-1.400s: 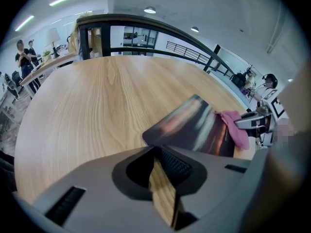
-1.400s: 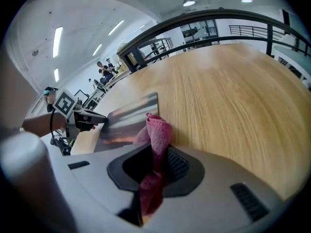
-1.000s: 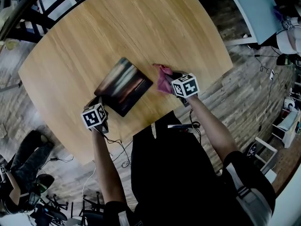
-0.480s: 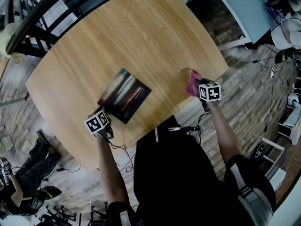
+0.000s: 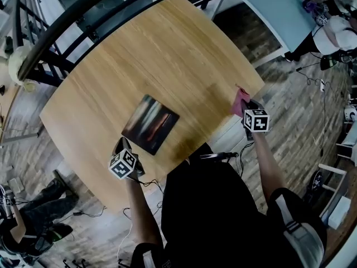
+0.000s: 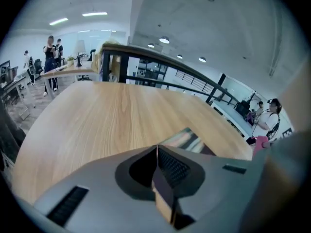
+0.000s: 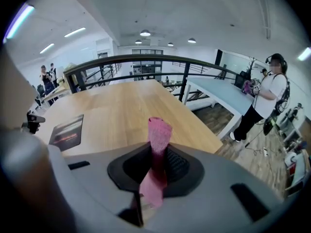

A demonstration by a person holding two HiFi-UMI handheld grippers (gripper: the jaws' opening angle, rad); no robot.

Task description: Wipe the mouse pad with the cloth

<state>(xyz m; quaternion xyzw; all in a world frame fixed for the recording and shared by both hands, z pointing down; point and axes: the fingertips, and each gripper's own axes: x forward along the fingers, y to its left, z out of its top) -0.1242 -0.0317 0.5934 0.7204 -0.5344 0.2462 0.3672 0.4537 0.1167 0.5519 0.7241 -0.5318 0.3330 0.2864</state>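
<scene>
The dark mouse pad (image 5: 150, 123) with a streaky print lies flat near the front edge of the round wooden table (image 5: 150, 54); it also shows as the mouse pad (image 7: 67, 130) at left and the mouse pad (image 6: 187, 141) just beyond the jaws. My right gripper (image 5: 249, 106) is shut on the pink cloth (image 5: 240, 101), held over the table's right edge, well right of the pad. The cloth (image 7: 158, 154) stands up between the jaws. My left gripper (image 5: 121, 146) sits at the pad's near-left corner, shut and empty.
A black railing (image 5: 83, 15) curves behind the table. A light blue table (image 5: 273, 7) stands at the upper right, with a person (image 7: 265, 103) beside it. Cables (image 5: 318, 85) lie on the wood floor at right. Another person's legs (image 5: 33, 214) are at lower left.
My right gripper has carried the pink cloth away from the pad, rightward to the table's right edge. The left gripper has drawn back slightly toward the near edge.
</scene>
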